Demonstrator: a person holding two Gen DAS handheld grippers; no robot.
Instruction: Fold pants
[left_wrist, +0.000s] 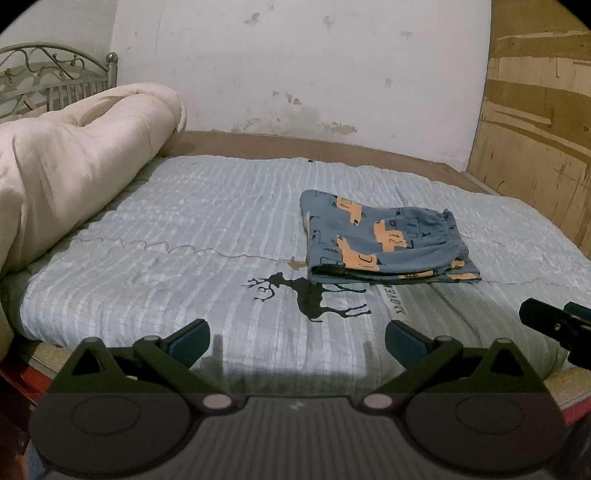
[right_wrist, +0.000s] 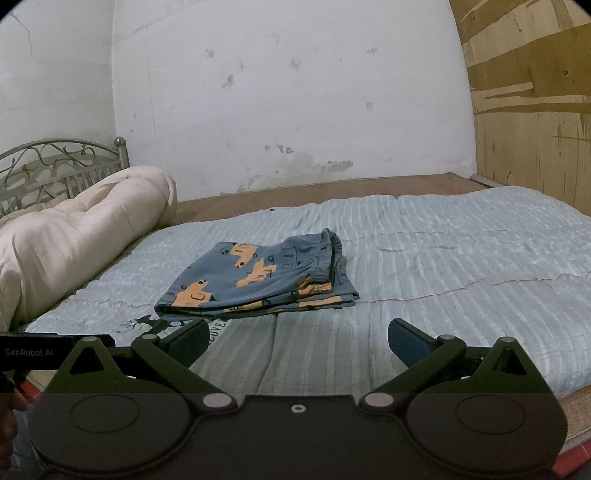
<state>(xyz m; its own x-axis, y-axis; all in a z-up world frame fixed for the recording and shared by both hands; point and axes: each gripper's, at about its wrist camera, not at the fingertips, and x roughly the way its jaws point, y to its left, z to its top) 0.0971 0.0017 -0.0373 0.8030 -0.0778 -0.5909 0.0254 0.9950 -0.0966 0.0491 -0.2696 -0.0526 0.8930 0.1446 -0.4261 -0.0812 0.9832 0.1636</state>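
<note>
The blue pants (left_wrist: 384, 240) with orange prints lie folded in a compact stack on the light blue bedspread (left_wrist: 184, 240). They also show in the right wrist view (right_wrist: 258, 277). My left gripper (left_wrist: 297, 341) is open and empty, held over the near edge of the bed, short of the pants. My right gripper (right_wrist: 297, 339) is open and empty, also near the front edge, just in front of the pants. Part of the right gripper (left_wrist: 557, 325) shows at the right edge of the left wrist view.
A rolled cream duvet (left_wrist: 74, 166) lies along the left side by a metal headboard (left_wrist: 48, 77). A white wall (left_wrist: 295, 74) stands behind the bed, and a wooden board (left_wrist: 535, 110) stands at the right. A deer print (left_wrist: 314, 295) marks the bedspread.
</note>
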